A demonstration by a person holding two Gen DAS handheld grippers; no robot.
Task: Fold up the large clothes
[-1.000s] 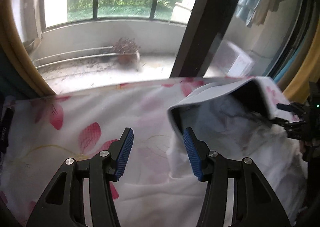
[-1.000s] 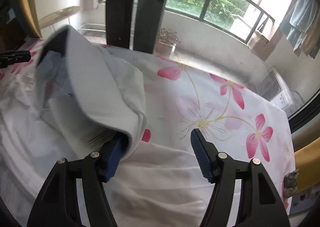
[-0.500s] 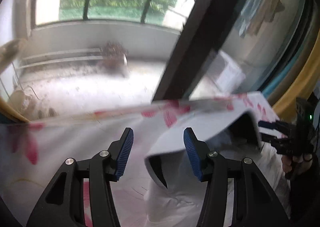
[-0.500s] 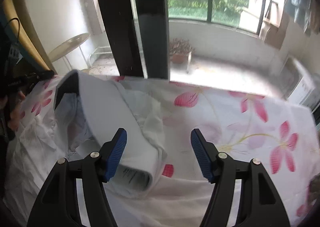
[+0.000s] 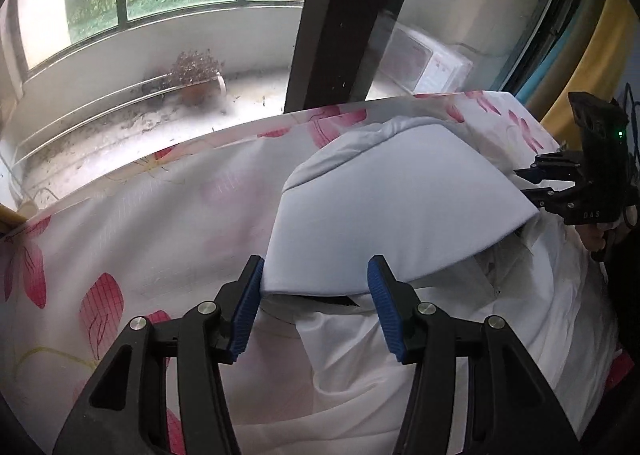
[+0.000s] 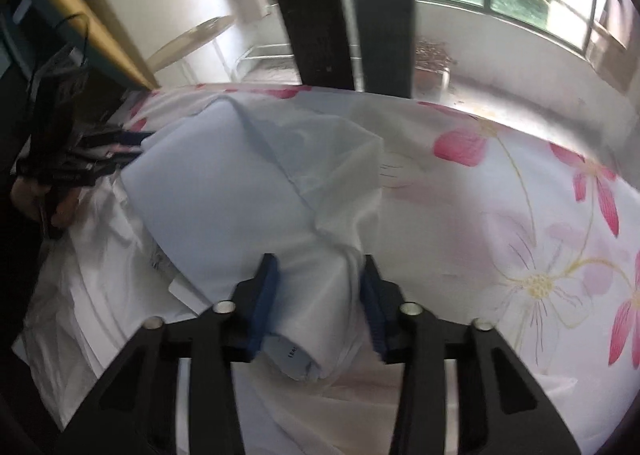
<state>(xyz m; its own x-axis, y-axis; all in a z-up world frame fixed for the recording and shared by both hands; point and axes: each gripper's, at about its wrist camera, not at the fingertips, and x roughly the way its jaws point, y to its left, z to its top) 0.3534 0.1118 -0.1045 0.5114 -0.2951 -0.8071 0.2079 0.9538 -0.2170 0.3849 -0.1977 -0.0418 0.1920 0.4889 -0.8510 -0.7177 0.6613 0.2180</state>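
Observation:
A white garment [image 5: 420,355] lies crumpled on a floral bedsheet [image 5: 120,223], its wide pale band [image 5: 400,215] arched up over it. My left gripper [image 5: 316,295] is open, and the band's near end sits between its blue pads without being pinched. In the right wrist view the band [image 6: 208,191] runs down into my right gripper [image 6: 320,295]. Its jaws are closing, with the rolled end of the band bunched between them and touching both pads. Each gripper also shows in the other's view: the right gripper [image 5: 536,183] and the left gripper [image 6: 132,143].
The bed's far edge meets a glass door with a dark frame [image 5: 340,15]; a balcony with a potted plant [image 5: 196,75] lies beyond. A hand [image 6: 36,195] holds the left gripper at the bed's side. Yellow curtains [image 5: 600,55] hang at the sides.
Both grippers have come down and forward onto the band. Its ends now sit between the jaws. The right jaws have narrowed onto the fabric; the left jaws keep their width.

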